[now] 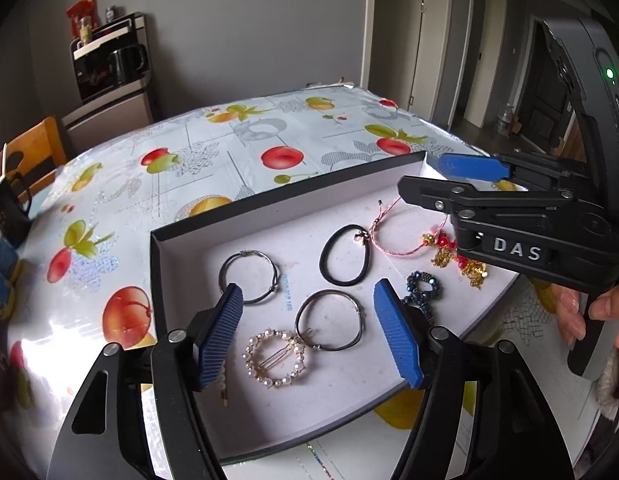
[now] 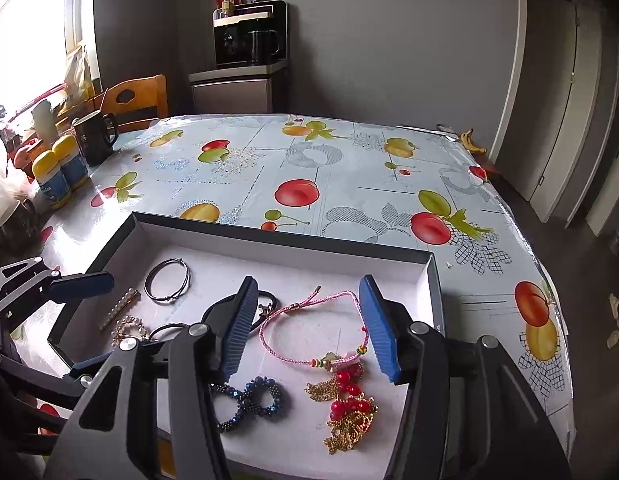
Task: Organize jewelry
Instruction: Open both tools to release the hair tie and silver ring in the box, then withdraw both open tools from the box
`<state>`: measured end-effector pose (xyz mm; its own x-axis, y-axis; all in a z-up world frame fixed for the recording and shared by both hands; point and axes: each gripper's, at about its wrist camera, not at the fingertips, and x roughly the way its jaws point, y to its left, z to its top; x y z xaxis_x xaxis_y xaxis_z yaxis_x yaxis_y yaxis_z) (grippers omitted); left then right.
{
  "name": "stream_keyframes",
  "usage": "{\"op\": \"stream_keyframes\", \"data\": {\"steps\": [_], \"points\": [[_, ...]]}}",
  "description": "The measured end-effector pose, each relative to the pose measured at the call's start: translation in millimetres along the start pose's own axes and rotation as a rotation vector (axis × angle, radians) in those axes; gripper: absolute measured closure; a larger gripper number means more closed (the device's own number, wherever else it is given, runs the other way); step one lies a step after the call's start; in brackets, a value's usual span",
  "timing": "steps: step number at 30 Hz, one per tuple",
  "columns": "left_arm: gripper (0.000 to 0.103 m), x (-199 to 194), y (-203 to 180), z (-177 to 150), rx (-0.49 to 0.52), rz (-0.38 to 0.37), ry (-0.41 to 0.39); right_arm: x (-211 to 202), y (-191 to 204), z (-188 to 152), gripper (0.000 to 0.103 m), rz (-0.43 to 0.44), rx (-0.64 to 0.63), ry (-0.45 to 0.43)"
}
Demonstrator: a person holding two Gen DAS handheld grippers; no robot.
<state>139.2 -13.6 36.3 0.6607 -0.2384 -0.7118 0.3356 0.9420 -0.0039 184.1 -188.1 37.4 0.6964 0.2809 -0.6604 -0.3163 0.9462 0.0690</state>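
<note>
A shallow black box with a white floor [image 1: 181, 240] [image 2: 425, 276] holds the jewelry. In the left wrist view lie two thin metal bangles [image 1: 248, 277] [image 1: 330, 325], a pearl ring brooch [image 1: 275, 358], a black hair tie [image 1: 346, 255], a pink cord bracelet [image 1: 393, 236], blue bead loops [image 1: 423, 286] and red-and-gold earrings [image 1: 461, 260]. My left gripper [image 1: 309, 332] is open and empty above the brooch and bangle. My right gripper [image 2: 305, 330] is open and empty above the pink bracelet [image 2: 305, 330], with the earrings [image 2: 349, 404] and blue bead loops [image 2: 249, 400] below it.
The box sits on a fruit-print tablecloth [image 2: 309, 160]. A black mug [image 2: 94, 136] and yellow-capped bottles [image 2: 57, 172] stand at the table's far left. A wooden chair [image 2: 137, 98] and a water dispenser [image 2: 249, 48] stand behind. A pearl hair clip [image 2: 119, 308] lies in the box.
</note>
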Motion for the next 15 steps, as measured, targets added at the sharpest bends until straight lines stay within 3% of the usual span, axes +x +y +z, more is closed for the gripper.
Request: {"op": "stream_keyframes", "data": {"steps": [3, 8, 15], "points": [[0.024, -16, 3, -4, -0.011, 0.014, -0.031, -18, -5, -6, 0.034, 0.010, 0.035, -0.018], [0.013, -45, 8, -15, -0.041, 0.017, -0.056, -56, -7, -24, 0.006, 0.001, 0.030, -0.039], [0.008, -75, 7, -42, -0.104, 0.066, -0.089, -82, -5, -67, 0.006, 0.021, 0.038, -0.024]]}}
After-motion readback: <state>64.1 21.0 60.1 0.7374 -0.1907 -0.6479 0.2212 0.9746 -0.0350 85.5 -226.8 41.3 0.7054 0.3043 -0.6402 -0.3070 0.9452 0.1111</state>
